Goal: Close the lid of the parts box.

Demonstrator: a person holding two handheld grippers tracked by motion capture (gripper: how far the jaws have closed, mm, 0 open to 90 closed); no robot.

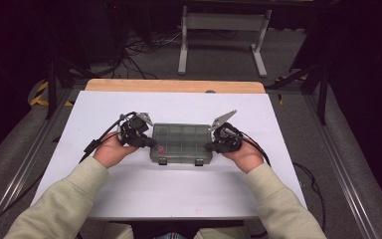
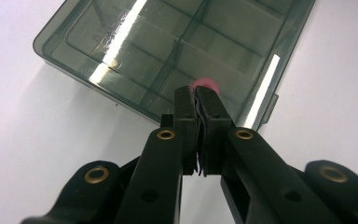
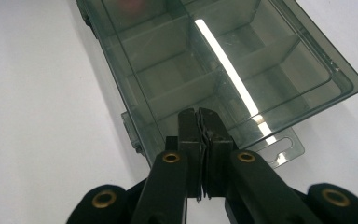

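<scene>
Organizer box (image 1: 181,143): smoky translucent plastic, glossy, smooth; lid throws bright streak reflections (image 2: 121,37). Small pink item (image 2: 206,85) inside, matt-looking, material unclear.
Left gripper (image 2: 197,100) and right gripper (image 3: 199,122): black plastic, smooth, slight sheen, with brass-coloured metal rivets (image 2: 166,135).
Table cover (image 1: 179,184): white, matt, smooth.
Table edge (image 1: 174,85): pale wood.
Sleeves (image 1: 59,204): beige cloth, soft.

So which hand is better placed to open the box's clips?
Probably neither. The left gripper and right gripper, both shut, sit at opposite ends of the box. One clip is nearer the left, the other clip nearer the right.
</scene>
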